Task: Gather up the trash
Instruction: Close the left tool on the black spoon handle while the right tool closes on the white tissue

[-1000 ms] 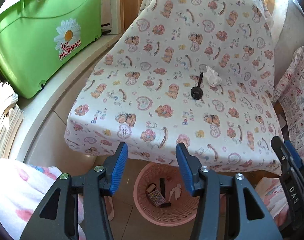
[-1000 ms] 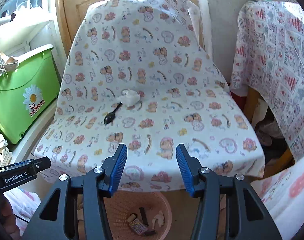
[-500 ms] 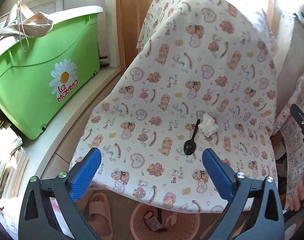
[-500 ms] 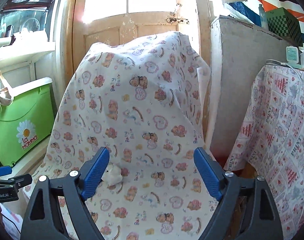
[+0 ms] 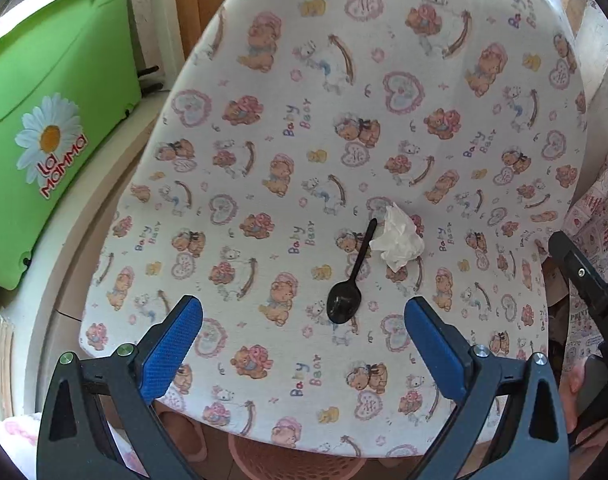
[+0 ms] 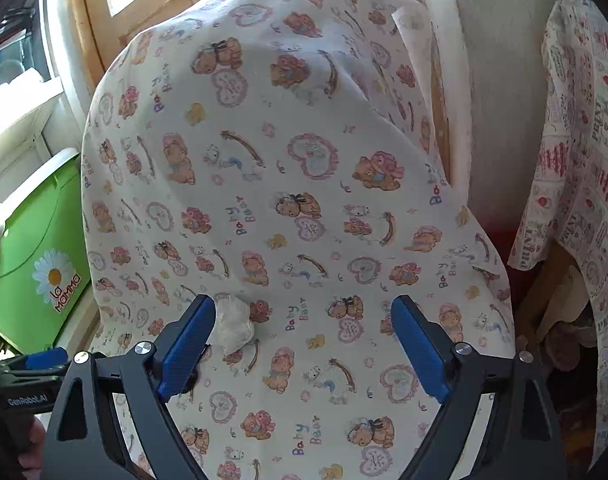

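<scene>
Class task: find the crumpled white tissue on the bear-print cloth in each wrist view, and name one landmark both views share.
Left wrist: crumpled tissue right of centre, beside the black spoon's handle.
Right wrist: tissue lower left, beside the right gripper's left finger.
Shared landmark: green bin, at left.

**Open cloth around the spoon**

Bare cloth (image 5: 263, 208) is lying all around a black spoon (image 5: 350, 280). A crumpled tissue (image 5: 400, 240) is crowding its handle on the right, and a green bin (image 5: 43, 92) is walling off the far left.
</scene>
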Tool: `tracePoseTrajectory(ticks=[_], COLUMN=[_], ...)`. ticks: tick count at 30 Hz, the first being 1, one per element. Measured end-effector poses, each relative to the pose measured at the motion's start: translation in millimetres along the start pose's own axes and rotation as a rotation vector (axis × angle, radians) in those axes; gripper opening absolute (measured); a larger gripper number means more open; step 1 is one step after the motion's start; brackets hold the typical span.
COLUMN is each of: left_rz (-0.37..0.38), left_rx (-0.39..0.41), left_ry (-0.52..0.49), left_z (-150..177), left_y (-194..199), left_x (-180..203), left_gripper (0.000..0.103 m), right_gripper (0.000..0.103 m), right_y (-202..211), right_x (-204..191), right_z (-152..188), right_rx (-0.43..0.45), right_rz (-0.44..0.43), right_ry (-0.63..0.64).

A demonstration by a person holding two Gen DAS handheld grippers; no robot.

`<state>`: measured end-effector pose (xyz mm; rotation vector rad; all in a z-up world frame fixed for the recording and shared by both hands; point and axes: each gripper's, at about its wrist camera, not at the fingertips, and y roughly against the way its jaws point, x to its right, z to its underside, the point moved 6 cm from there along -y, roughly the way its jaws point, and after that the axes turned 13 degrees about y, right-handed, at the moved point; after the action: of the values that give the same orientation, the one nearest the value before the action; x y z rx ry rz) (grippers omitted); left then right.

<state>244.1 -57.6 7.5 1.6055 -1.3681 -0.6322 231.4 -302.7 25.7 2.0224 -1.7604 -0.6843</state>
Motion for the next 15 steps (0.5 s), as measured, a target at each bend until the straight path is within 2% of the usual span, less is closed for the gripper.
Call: tracePoseTrajectory(ticks=[4,7,11,15], left_rz=[0.059,0.068,0.083,0.134], left_rx=[-0.098,-0.125,-0.129,-0.169], left_ry=[-0.006,-0.017,0.0,0.021], left_z=[5,7,4,3], left_y=[-24,-35,-43,-54], left_x=[18,29,36,45], left_gripper=[0.073,0.061,0.053,0.053], right_gripper=[0.091,0.091,0.091,0.091], right_y=[-10,-20,-32,-40], right_x=[15,20,23,30], right_z=[4,9,17,23], right_rx=[-0.044,-0.086,-0.134,-0.162], right_rz=[-0.019,-0.061,-0.104,-0.133], right_ry=[-0.075,-0.126,-0.172,-0.26])
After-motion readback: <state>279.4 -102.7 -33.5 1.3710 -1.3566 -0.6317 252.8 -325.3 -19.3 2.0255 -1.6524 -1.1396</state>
